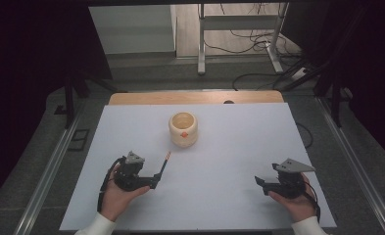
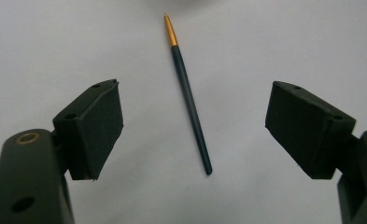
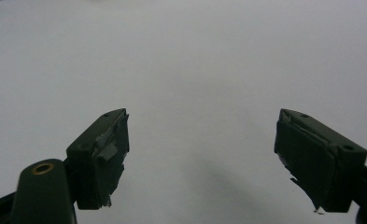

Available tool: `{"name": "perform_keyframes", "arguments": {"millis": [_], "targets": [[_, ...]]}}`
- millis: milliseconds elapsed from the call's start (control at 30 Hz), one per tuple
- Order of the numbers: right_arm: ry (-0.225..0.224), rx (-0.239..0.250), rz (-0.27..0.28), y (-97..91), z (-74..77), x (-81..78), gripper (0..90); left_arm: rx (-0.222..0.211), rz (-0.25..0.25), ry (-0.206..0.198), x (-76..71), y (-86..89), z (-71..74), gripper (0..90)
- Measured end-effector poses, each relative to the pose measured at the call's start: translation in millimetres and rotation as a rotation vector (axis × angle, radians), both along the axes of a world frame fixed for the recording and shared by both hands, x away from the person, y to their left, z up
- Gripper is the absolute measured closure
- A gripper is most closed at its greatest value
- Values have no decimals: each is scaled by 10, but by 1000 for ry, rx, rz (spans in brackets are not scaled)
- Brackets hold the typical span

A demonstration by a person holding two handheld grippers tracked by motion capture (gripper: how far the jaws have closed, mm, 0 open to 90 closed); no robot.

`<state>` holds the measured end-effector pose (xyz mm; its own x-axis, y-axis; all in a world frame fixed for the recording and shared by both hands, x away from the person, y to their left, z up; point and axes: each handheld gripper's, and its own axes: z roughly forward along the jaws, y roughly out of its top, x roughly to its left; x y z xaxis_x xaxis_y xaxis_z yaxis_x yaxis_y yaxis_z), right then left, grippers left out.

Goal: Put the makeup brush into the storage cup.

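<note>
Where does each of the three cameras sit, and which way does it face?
High view: above the person's side, facing forward and down on the white table; both hands, left gripper, right gripper show.
Left gripper view: rides the left gripper, looks along open jaws at the thin dark gold-tipped brush.
Right gripper view: open jaws over bare table.
Shared: brush, table.
</note>
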<state>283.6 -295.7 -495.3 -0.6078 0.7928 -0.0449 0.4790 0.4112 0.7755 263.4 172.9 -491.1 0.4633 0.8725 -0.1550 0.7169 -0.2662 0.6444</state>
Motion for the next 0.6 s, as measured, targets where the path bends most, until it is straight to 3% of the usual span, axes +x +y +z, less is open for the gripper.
{"name": "perform_keyframes", "arguments": {"millis": [600], "targets": [[2, -7, -2, 8, -7, 2, 185, 23, -20, 44, 106, -90, -37, 189]]}}
